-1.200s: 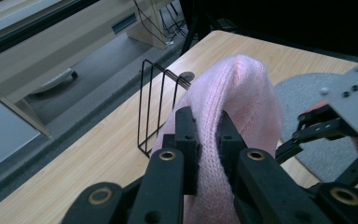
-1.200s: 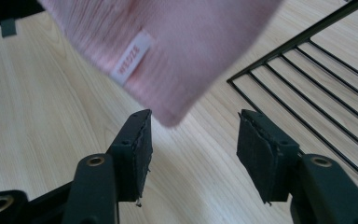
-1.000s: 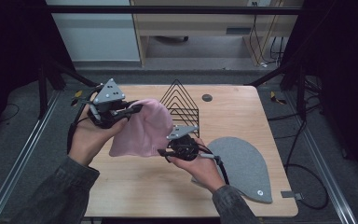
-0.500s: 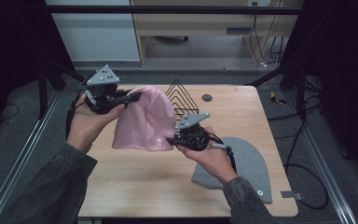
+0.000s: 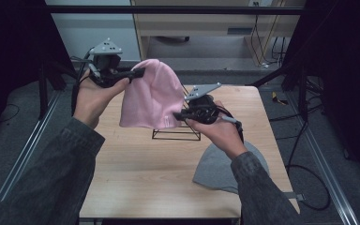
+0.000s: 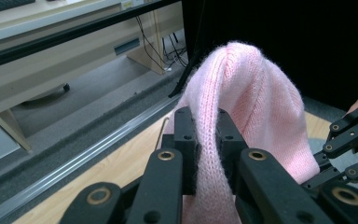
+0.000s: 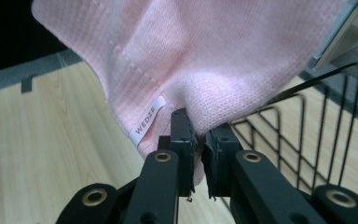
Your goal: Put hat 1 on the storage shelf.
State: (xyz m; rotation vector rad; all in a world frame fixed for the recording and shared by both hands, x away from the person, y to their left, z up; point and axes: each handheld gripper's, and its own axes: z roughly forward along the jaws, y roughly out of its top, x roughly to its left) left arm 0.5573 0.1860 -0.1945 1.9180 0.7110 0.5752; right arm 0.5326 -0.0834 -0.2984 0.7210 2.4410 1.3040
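Observation:
A pink knitted beanie (image 5: 147, 96) hangs in the air above the table, held between both grippers. My left gripper (image 5: 138, 72) is shut on its crown at the upper left; the knit is pinched between its jaws (image 6: 205, 140). My right gripper (image 5: 179, 115) is shut on the beanie's lower hem beside a white label (image 7: 148, 119). A black wire rack (image 5: 176, 133) stands on the table right under the beanie (image 7: 205, 51), its wires (image 7: 317, 126) close to the right gripper's jaws. The right gripper (image 6: 349, 140) also appears at the right edge of the left gripper view.
A grey beanie (image 5: 220, 166) lies flat on the wooden table (image 5: 140, 173) at the right, partly under the right forearm. Metal frame rails run along both table sides. A shelf unit and cables sit beyond the far edge.
Both grippers have lifted the pink beanie up off the table and away from the person, so it now hangs stretched above the wire rack.

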